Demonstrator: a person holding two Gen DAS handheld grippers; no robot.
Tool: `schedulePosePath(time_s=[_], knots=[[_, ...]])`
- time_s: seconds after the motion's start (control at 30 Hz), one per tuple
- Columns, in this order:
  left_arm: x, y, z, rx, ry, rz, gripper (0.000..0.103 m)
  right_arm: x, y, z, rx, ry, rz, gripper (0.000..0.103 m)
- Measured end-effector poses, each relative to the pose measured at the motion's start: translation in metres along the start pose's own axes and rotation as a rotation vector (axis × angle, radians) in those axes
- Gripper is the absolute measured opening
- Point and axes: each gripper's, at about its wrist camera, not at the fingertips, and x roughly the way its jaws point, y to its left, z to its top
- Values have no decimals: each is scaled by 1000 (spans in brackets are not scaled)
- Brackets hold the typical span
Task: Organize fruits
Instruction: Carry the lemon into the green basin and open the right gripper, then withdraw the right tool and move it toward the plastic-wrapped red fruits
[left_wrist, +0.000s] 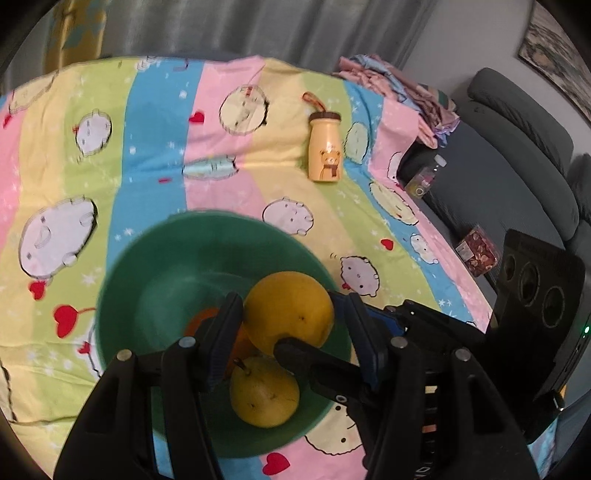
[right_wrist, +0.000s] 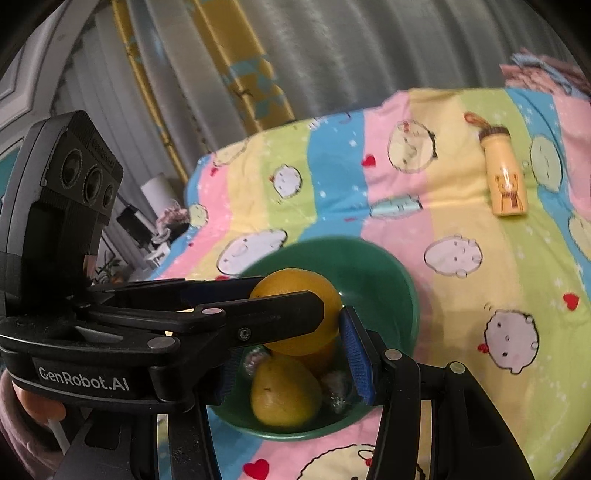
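Our left claw (left_wrist: 286, 321) grips the big yellow orange (left_wrist: 290, 312) just above the green bowl (left_wrist: 147, 266) — a pear (left_wrist: 264, 391) lies beneath it. Right claw (right_wrist: 288, 354) hangs alongside, half-open and empty. No loose fruit shows on the desk — nearly finished, we judge.

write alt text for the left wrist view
The left gripper has its fingers closed on either side of a large yellow fruit at a green bowl that also holds a pear. The bowl sits on a pastel striped cartoon sheet, with a yellow bear bottle further back.
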Motion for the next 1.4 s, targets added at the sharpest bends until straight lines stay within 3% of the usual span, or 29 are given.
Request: schedulePosePath(time_s=[0.17, 0.37, 0.6, 0.7, 0.8, 0.9, 0.97, 1.13, 1.4], knots=[[18, 16, -2, -69, 47, -37, 57, 14, 0, -3, -20, 37, -63, 53], [39, 19, -6, -94, 93, -25, 55, 29, -2, -7, -33, 88, -131, 53], [31, 20, 4, -138, 38, -51, 63, 25, -9, -5, -24, 68, -169, 53], [15, 20, 8, -125, 0, -36, 72, 13, -16, 0, 16, 37, -163, 66], [-7, 25, 8, -127, -42, -32, 74, 0, -24, 5, 56, 6, -156, 66], [-32, 33, 2, -134, -73, 25, 86, -16, -28, 7, 91, -26, -153, 66], [-50, 41, -5, -146, -86, 73, 88, -27, -28, 8, 117, -49, -121, 67], [-91, 72, -31, -253, -104, 147, 99, -41, -13, 5, 94, -58, -119, 70], [-128, 88, -85, -271, -104, 253, 101, -51, 24, -17, 7, -17, -59, 78]])
